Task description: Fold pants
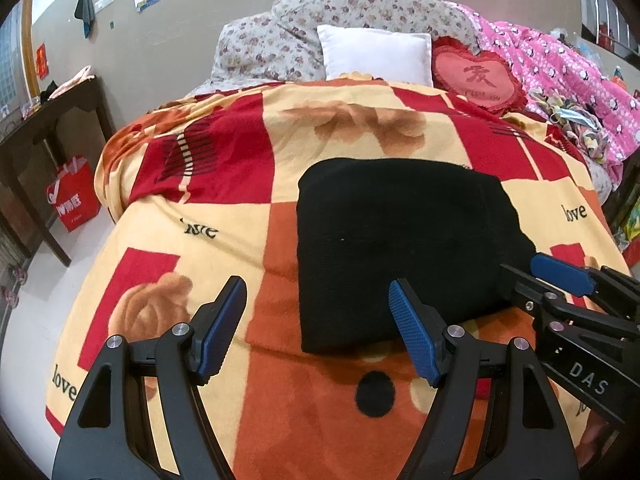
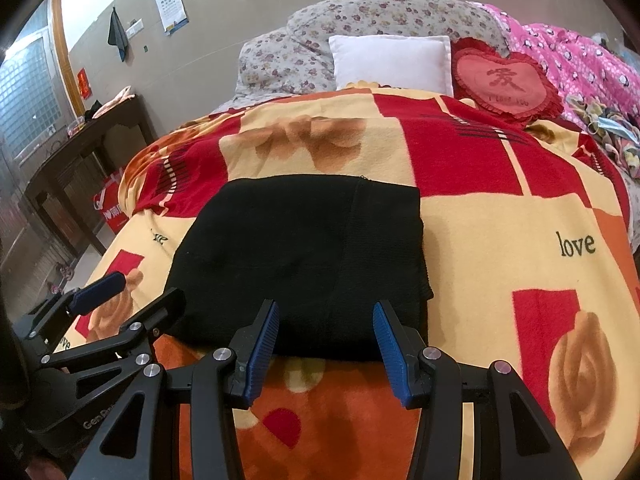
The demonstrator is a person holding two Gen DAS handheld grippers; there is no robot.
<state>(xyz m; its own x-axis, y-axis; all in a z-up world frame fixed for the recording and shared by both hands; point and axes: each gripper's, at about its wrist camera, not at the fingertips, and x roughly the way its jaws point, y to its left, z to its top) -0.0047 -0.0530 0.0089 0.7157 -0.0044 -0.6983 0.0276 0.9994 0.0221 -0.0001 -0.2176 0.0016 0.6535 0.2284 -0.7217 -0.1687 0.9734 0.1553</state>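
Note:
The black pants (image 1: 404, 248) lie folded into a compact rectangle on the red, orange and yellow blanket (image 1: 224, 240). They also show in the right wrist view (image 2: 304, 264). My left gripper (image 1: 316, 328) is open and empty, just before the pants' near left edge. My right gripper (image 2: 326, 344) is open and empty at the pants' near edge. The right gripper also shows in the left wrist view (image 1: 560, 276) at the pants' right side. The left gripper shows in the right wrist view (image 2: 132, 292) at the pants' left side.
At the bed's head lie a white pillow (image 1: 376, 54), a red heart cushion (image 1: 476, 76), floral bedding (image 1: 304, 24) and a pink quilt (image 1: 560, 68). A dark wooden table (image 1: 44, 120) and a red bag (image 1: 74, 196) stand left of the bed.

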